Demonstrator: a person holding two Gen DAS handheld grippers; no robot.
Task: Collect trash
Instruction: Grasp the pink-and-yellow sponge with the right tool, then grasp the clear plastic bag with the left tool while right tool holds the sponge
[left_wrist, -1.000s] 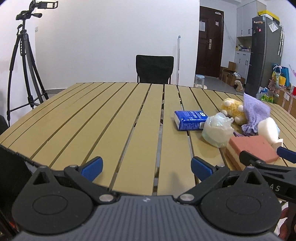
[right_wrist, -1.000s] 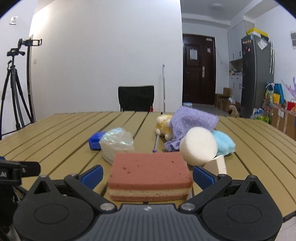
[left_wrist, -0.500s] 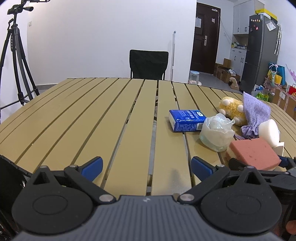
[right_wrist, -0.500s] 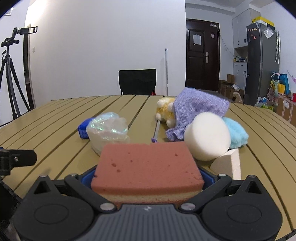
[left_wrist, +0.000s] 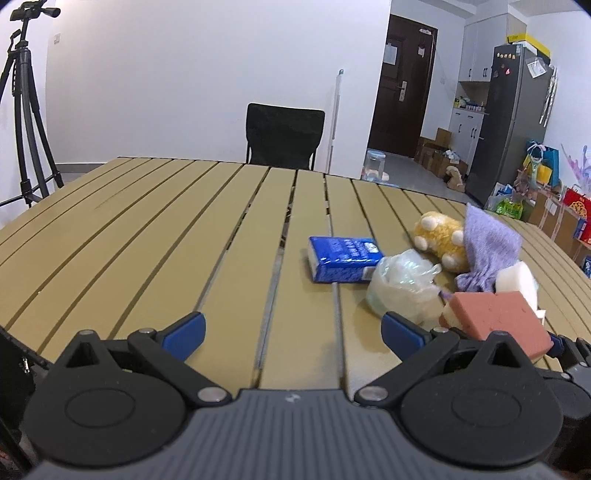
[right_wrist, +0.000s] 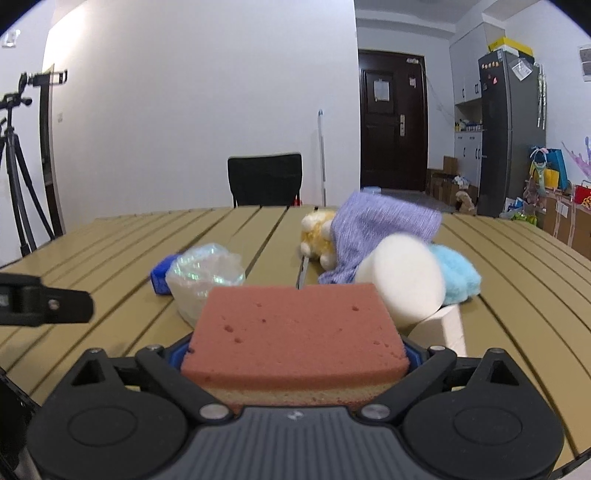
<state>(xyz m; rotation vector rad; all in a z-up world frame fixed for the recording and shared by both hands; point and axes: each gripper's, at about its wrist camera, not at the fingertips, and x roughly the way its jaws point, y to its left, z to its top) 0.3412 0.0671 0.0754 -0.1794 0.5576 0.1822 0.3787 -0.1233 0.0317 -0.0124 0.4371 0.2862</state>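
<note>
Sponge (right_wrist: 295, 325) over slatted table (left_wrist: 147, 236), white-walled room.

Both views bright, even indoor light, no hard shadows; white wall (right_wrist: 192, 110) lit softly, slightly warmer at left in right wrist view. Strong fisheye: table (left_wrist: 147, 240) slats bow outward, dark vignette at corners. Motion blur on purple cloth (right_wrist: 384, 229) and white round sponge (right_wrist: 402, 280); same items smeared in left wrist view. Faint soft shadow under blue packet (left_wrist: 343, 258). Iridescent glare on plastic bag (right_wrist: 205, 273). Bkgd sharp enough.
</note>
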